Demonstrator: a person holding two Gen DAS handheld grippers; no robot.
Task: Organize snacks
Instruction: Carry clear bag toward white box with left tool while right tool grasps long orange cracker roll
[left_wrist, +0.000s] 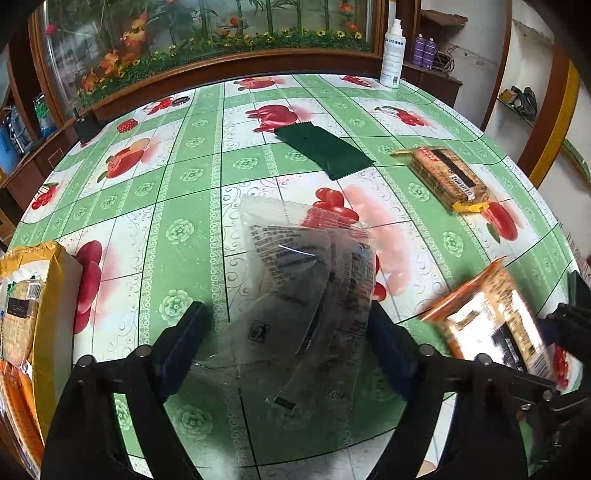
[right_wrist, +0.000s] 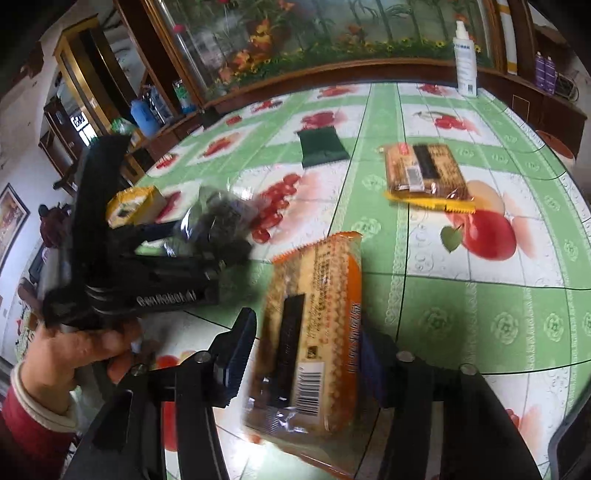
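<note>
Green fruit-patterned tablecloth (left_wrist: 177, 177) covers the table before a flower-painted cabinet. Between the left gripper's (left_wrist: 284, 328) parted fingers sits a clear packet (left_wrist: 295, 280); whether they press it I cannot tell. The right gripper (right_wrist: 306, 354) clasps an orange cracker pack (right_wrist: 317, 332). Farther off lie a green packet (left_wrist: 321, 151) and another cracker pack (left_wrist: 447, 177).

The table (left_wrist: 192, 173) wears a cloth of green and white squares, with pale rosettes on the green and red fruit on the white. One packet (left_wrist: 323, 151) is plain dark green; a cracker pack (right_wrist: 424, 171) is tan with yellow ends and a black band. Another pack (right_wrist: 317, 328) is orange-edged. The blurred clear wrapper (left_wrist: 306, 280) seems printed in black. The box (left_wrist: 48, 295) is yellow.
</note>
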